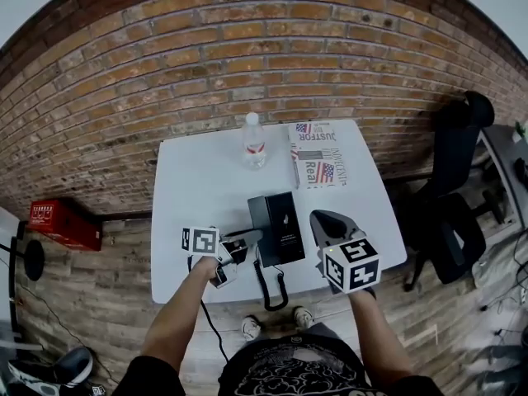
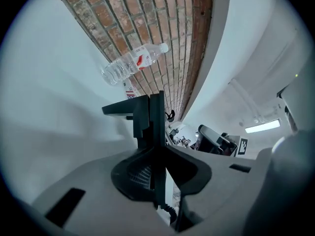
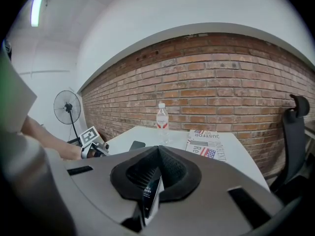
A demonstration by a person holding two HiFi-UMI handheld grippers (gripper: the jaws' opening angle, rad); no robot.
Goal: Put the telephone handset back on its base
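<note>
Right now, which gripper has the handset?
The left gripper: its tongs are shut on the black handset at the base's left side. The right gripper hovers right of the base, tongs shut on nothing.

The newspaper [image 1: 318,155] reads "Real" and, as far as I can tell, "JUSTFOR" and "INNOCENT".

black handset and base [image 1: 279,228] merge into one shape (cord [image 1: 272,291] ends hidden).

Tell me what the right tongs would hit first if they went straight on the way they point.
Probably the water bottle: it stands almost dead ahead of the right tongs, with nothing in between. Depth is unclear; a near miss would end at the brick wall.
</note>
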